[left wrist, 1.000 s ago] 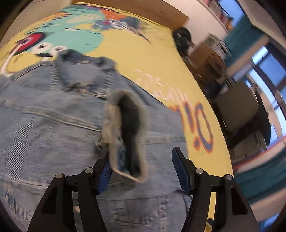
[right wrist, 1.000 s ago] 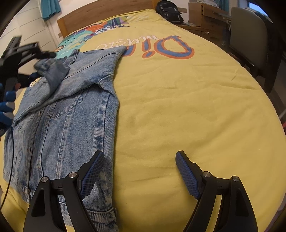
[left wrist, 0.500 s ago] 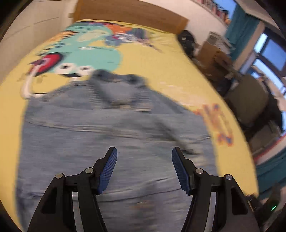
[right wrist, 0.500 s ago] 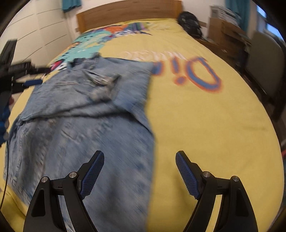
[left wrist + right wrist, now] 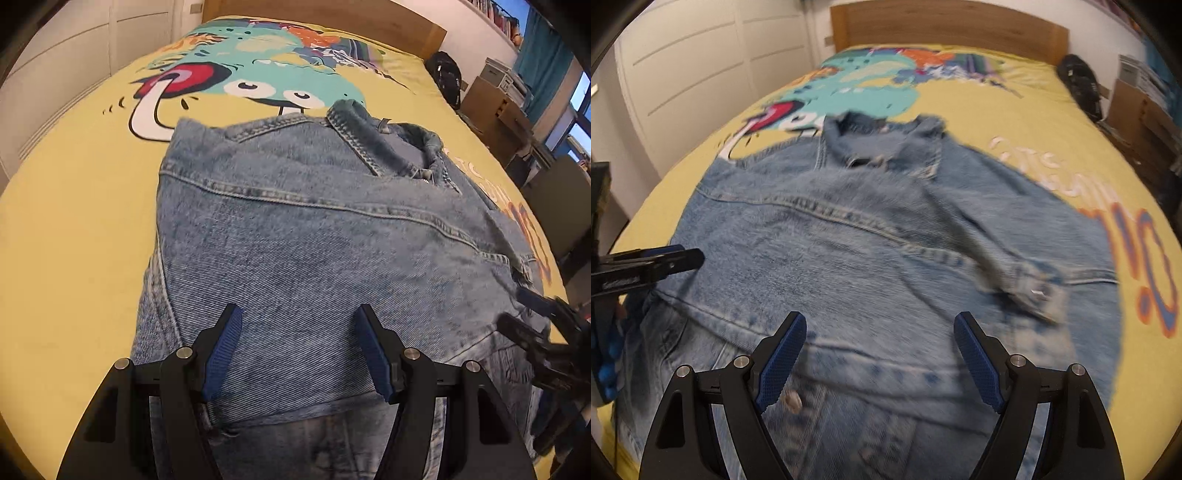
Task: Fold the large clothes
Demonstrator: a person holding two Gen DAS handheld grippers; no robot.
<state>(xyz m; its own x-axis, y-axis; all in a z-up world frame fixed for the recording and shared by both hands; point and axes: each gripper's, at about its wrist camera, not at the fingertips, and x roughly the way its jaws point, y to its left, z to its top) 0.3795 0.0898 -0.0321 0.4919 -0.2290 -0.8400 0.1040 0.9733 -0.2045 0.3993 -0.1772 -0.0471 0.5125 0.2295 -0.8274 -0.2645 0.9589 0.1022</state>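
Now the jacket (image 5: 314, 240) runs lengthwise from both spread, empty grippers, left (image 5: 301, 354) and right (image 5: 879, 354), to its collar (image 5: 882, 144) at upper centre, equally near.

The black two-finger left gripper with blue ribbed pads (image 5: 301, 350) hangs with its jaws spread wide and nothing between them. The matching black right gripper with blue pads (image 5: 881, 356) is likewise wide apart and empty. Each tool shows at the edge of the other's view, the two held side by side, apart.
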